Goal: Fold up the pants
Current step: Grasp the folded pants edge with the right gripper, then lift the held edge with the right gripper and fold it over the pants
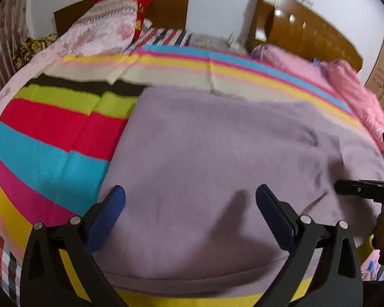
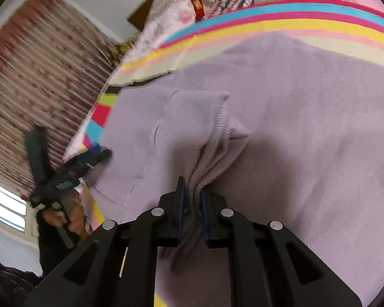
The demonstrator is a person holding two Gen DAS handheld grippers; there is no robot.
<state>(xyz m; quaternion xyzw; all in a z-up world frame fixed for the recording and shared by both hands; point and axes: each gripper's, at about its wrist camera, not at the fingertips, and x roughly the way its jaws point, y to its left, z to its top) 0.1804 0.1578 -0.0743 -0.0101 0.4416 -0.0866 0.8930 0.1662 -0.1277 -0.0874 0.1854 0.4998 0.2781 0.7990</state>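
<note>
The left gripper (image 1: 190, 197) hung low over the pants (image 1: 217, 153), its two blue pads spread wide with nothing between them. The right gripper (image 2: 192, 194) was pressed together on a bunched ribbed band of the pants (image 2: 281, 102), and this part rose from the cloth below. In the right wrist view the left gripper (image 2: 97, 153) was blurred, and the hand (image 2: 64, 217) under it was hard to make out. In the left wrist view the right gripper (image 1: 350, 188) was cut off at the frame's edge. The lilac pants lay spread over the striped sheet (image 1: 51, 133). Farther away stood a pink floral quilt (image 1: 102, 30) and a wooden headboard (image 1: 302, 25).
</note>
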